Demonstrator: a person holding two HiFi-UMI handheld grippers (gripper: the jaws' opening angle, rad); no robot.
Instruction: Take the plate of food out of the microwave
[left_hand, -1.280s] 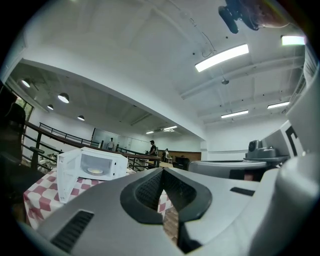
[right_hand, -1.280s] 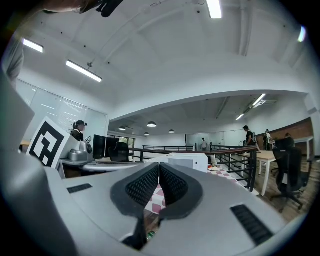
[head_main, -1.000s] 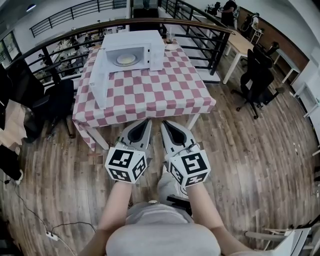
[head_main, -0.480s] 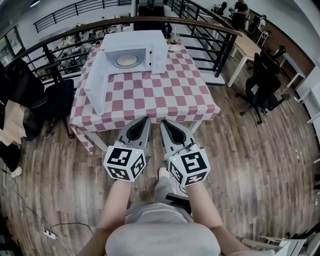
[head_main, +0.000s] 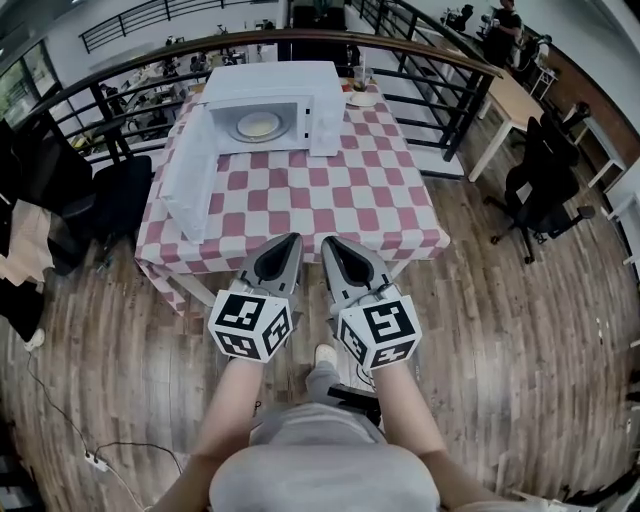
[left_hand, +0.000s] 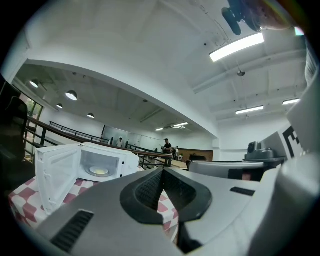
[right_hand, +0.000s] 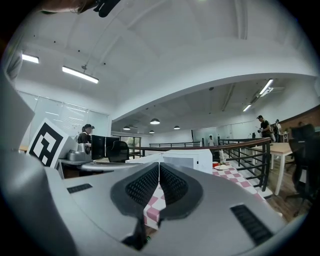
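A white microwave (head_main: 268, 100) stands at the far end of a red-and-white checked table (head_main: 300, 195), its door (head_main: 190, 172) swung open to the left. Inside sits a plate of pale food (head_main: 258, 125), also visible in the left gripper view as the plate (left_hand: 100, 171). My left gripper (head_main: 291, 240) and right gripper (head_main: 328, 243) hover side by side at the table's near edge, far short of the microwave. Both are shut with nothing between the jaws. From the right gripper view the microwave (right_hand: 187, 159) shows from its side.
A cup on a small plate (head_main: 359, 93) stands right of the microwave. A black railing (head_main: 430, 90) runs behind the table. Black office chairs (head_main: 545, 190) stand to the right, another dark chair (head_main: 110, 200) to the left. Wooden floor surrounds the table.
Both grippers and the head have moved forward toward the table; the table's near edge now lies at the jaw tips. The jaws stayed shut.
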